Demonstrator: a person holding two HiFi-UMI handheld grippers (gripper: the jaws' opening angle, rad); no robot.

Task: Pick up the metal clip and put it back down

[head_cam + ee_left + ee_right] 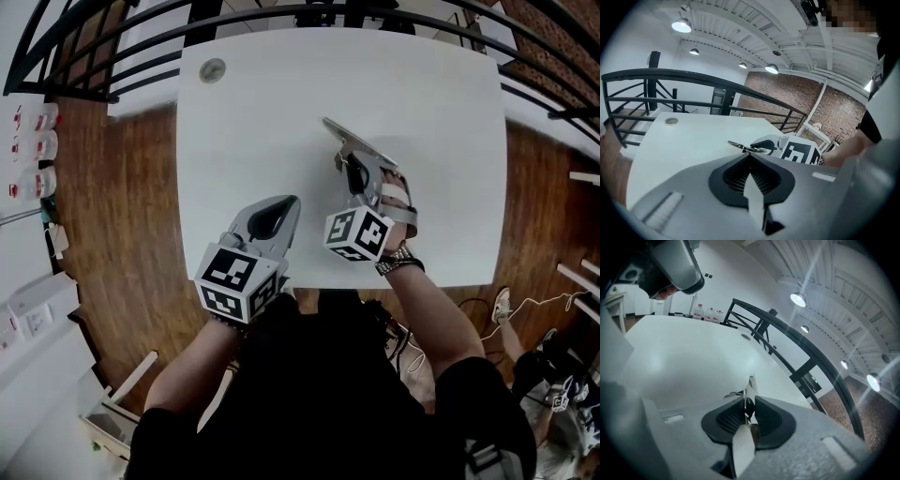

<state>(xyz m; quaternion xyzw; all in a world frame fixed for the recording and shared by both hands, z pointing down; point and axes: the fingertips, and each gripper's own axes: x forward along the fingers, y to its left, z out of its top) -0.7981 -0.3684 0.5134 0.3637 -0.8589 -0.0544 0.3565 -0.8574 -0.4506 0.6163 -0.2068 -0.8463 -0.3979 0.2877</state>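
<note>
table [281, 122]: white | metal clip [349, 139]: silver | floor [131, 187]: brown wood

One metal clip [349, 139], two tools [286, 202] [360, 161], one table [431, 103], perhaps one small disc [213, 70].

No text, number or brand can be read in any view.

We log 2 marked surfaces. The marker cube [234, 279] of the left gripper [286, 204] and the marker cube [359, 234] of the right gripper [345, 161] carry black-and-white square patterns, with no letters or digits.

The bottles [44, 148] at the left edge of the head view bear red labels, too small to read. The round disc [213, 70] on the table [422, 112] shows no print we can make out.
</note>
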